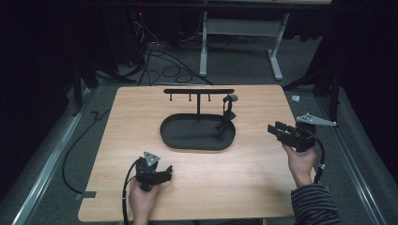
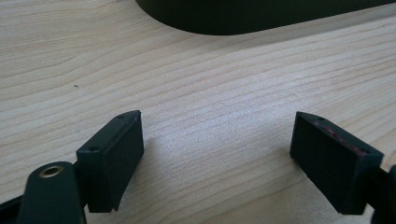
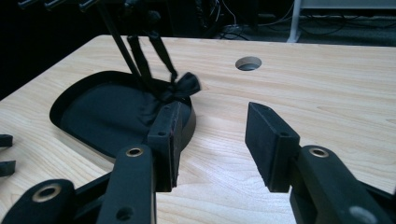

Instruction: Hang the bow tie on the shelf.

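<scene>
1. Both pairs of jaws stand apart and hold nothing: the left gripper [image 1: 165,171] hovers low over the near left part of the table [image 1: 263,187], and the right gripper [image 1: 278,130] hangs over the right side, pointing left toward the stand.
2. The thing nearest the right gripper is a black strap [image 1: 227,114] with a bow-like knot at its lower end. It hangs from the right end of the stand's crossbar [image 1: 198,91], and its lower end reaches down onto the right part of the tray.
3. In the right gripper view the knot [image 3: 183,87] sits just beyond the jaws, near the tray's edge, with the strap's two bands rising to the bar.
4. The tray [image 1: 187,140] is a dark oval dish in the middle of the table, and the stand's post rises from its far side. Three short pegs hang under the bar, all bare.
5. Judging from this, the work is at the approach step, with nothing gripped yet.
6. The next move likely calls for the right gripper to travel left and slightly far, bracket the strap near the knot, then close firmly, since the soft fabric may slip or swing away.
</scene>
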